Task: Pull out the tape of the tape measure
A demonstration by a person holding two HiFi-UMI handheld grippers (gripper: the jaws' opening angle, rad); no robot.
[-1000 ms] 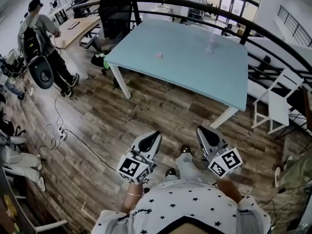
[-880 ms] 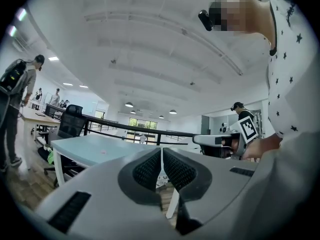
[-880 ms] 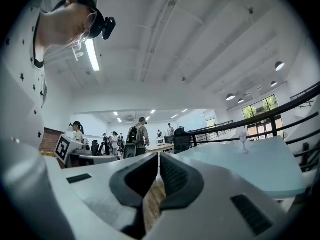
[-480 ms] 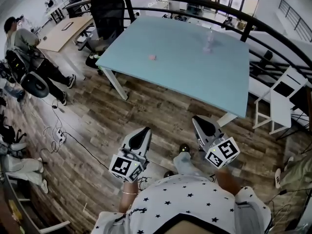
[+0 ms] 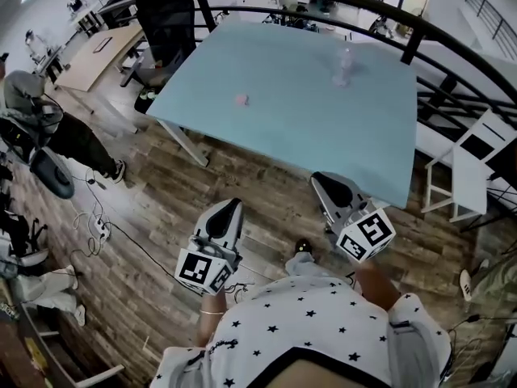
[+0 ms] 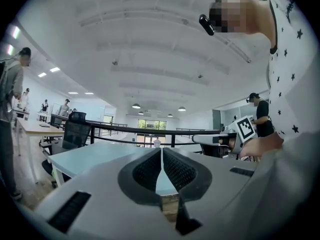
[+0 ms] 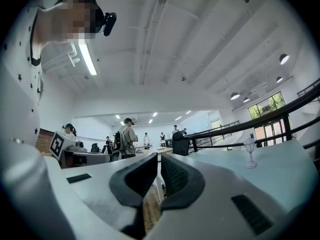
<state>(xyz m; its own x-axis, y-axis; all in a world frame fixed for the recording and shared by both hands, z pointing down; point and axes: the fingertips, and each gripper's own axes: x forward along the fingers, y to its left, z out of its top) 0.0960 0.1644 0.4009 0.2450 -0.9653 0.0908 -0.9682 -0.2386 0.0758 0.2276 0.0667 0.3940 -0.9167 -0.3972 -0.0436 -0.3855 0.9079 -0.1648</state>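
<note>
A small pink object (image 5: 241,99) lies on the light blue table (image 5: 299,120), left of its middle; it is too small to tell whether it is the tape measure. A clear glass-like item (image 5: 343,67) stands farther back, also in the right gripper view (image 7: 248,151). I hold both grippers close to my body over the wooden floor, short of the table. The left gripper (image 5: 229,210) is shut and empty, its pads together (image 6: 161,156). The right gripper (image 5: 323,183) is shut with nothing between its jaws (image 7: 159,166).
A black office chair (image 5: 166,18) stands at the table's far left corner, a white chair (image 5: 472,172) to its right. A black railing (image 5: 452,35) curves behind. A bent-over person (image 5: 48,132) and floor cables (image 5: 101,229) are at left. A wooden desk (image 5: 93,55) lies beyond.
The view has come closer to the table, which now lies lower and larger in the head view. The person at left has shifted left and bent over. Both grippers stay shut.
</note>
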